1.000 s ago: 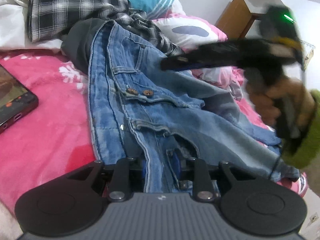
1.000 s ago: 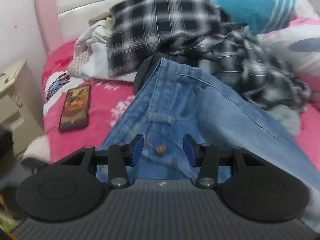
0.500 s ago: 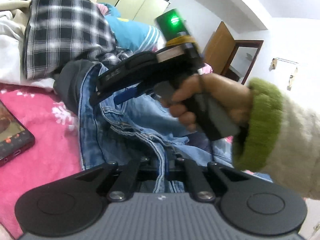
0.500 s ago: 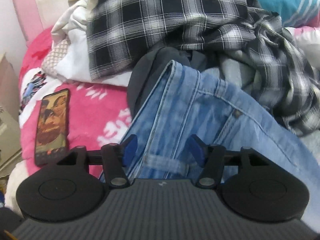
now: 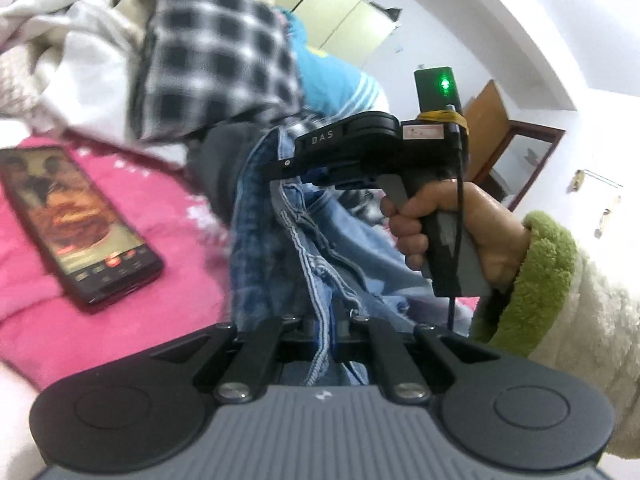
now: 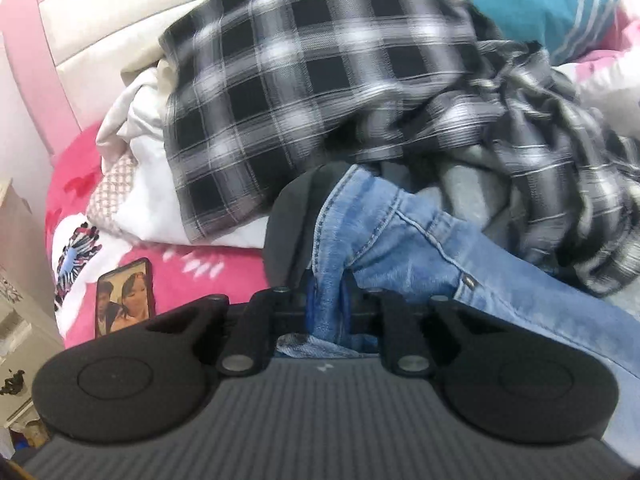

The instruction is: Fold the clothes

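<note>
The blue jeans point(image 5: 260, 248) lie on the pink bed, bunched and partly lifted. My left gripper point(image 5: 320, 320) is shut on a seamed fold of the jeans near me. My right gripper point(image 6: 328, 300) is shut on the jeans' waistband edge point(image 6: 340, 216); the jeans point(image 6: 440, 248) run off to the right. In the left wrist view the right gripper point(image 5: 280, 168) reaches in from the right, held by a hand in a green-cuffed sleeve, its fingers in the denim.
A phone point(image 5: 76, 220) with its screen lit lies on the pink bedspread point(image 5: 168, 292), left of the jeans; it also shows in the right wrist view point(image 6: 124, 296). A plaid shirt point(image 6: 300, 92), white clothes point(image 6: 136, 152) and a dark garment point(image 6: 288, 216) pile behind. A bedside cabinet point(image 6: 16, 280) stands at the left.
My right gripper moved forward along the jeans to the waistband and shut on it. My left gripper stayed shut on the jeans and lifted, tilting its view upward.
</note>
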A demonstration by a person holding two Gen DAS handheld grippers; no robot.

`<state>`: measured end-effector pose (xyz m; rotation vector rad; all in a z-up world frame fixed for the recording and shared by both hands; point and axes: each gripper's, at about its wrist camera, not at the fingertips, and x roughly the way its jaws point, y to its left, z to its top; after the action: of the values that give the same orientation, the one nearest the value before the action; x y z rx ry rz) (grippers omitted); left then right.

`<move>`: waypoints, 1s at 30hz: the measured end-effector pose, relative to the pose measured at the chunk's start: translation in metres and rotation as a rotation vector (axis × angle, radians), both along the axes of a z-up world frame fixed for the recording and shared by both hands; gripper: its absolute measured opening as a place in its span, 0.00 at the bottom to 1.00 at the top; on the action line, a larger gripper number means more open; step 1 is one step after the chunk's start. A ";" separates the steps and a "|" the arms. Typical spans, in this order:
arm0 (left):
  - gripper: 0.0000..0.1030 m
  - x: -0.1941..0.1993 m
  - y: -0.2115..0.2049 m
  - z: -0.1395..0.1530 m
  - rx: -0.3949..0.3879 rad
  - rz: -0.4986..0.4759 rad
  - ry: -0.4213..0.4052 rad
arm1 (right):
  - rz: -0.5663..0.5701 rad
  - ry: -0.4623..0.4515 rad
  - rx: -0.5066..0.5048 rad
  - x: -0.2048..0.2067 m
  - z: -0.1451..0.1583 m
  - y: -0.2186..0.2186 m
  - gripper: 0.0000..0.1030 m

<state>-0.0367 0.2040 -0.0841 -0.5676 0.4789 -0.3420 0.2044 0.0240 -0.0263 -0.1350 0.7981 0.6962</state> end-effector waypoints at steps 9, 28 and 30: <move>0.12 0.012 0.004 -0.018 0.065 -0.019 0.148 | 0.063 0.025 -0.018 0.007 -0.044 0.017 0.27; 0.56 -0.046 0.020 -0.010 -0.107 -0.027 0.296 | -0.248 0.147 0.615 -0.104 0.046 -0.263 0.68; 0.56 -0.050 0.021 -0.011 -0.127 -0.029 0.318 | -0.294 0.206 0.689 -0.136 0.034 -0.295 0.68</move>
<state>-0.0863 0.2247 -0.0947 -0.7435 0.7765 -0.3120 0.0687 -0.2708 0.0075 0.6745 0.7141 0.6754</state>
